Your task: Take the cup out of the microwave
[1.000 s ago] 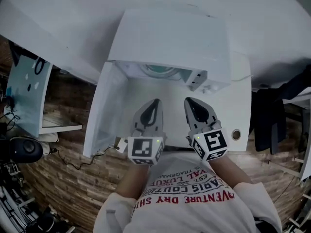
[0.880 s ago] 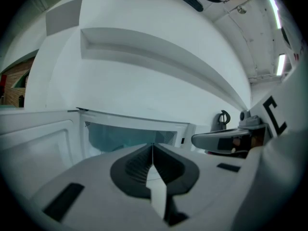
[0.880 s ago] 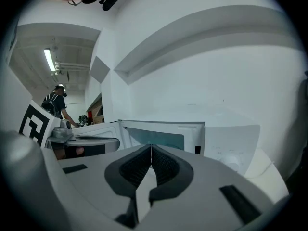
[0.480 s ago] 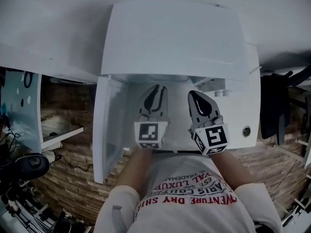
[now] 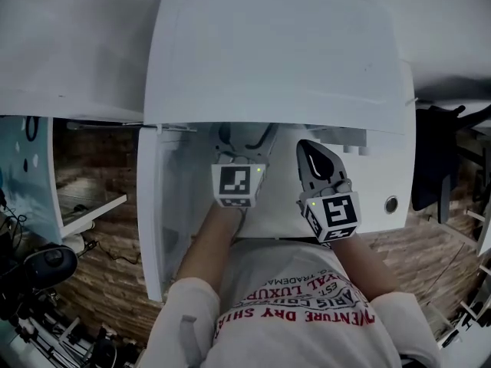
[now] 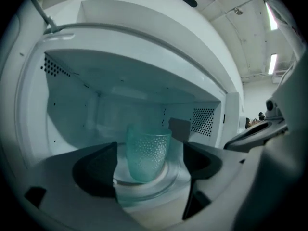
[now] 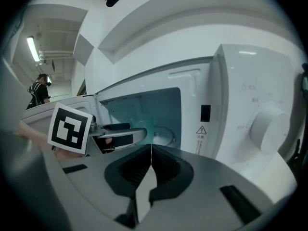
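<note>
- The cup point(image 6: 147, 153), a teal see-through tumbler with a dimpled wall, stands upright at the lower middle of the left gripper view, on the round glass turntable point(image 6: 171, 174) inside the microwave point(image 5: 268, 60).
- It looks stiff, light and empty. It may be glass, so I judge it breakable. The dimples should help grip, but the wall narrows toward the base.
- I would take it across the middle of the wall, below the rim, squeezing gently.
- My left gripper point(image 6: 149, 170) is at the cavity mouth, its fingers point(image 6: 96, 170) opening wide. The cup sits between them, untouched.
- My right gripper point(image 7: 151, 150) has its fingers pressed together on nothing, low before the opening.
- The door point(image 5: 153, 228) hangs open at the left of the head view.
</note>
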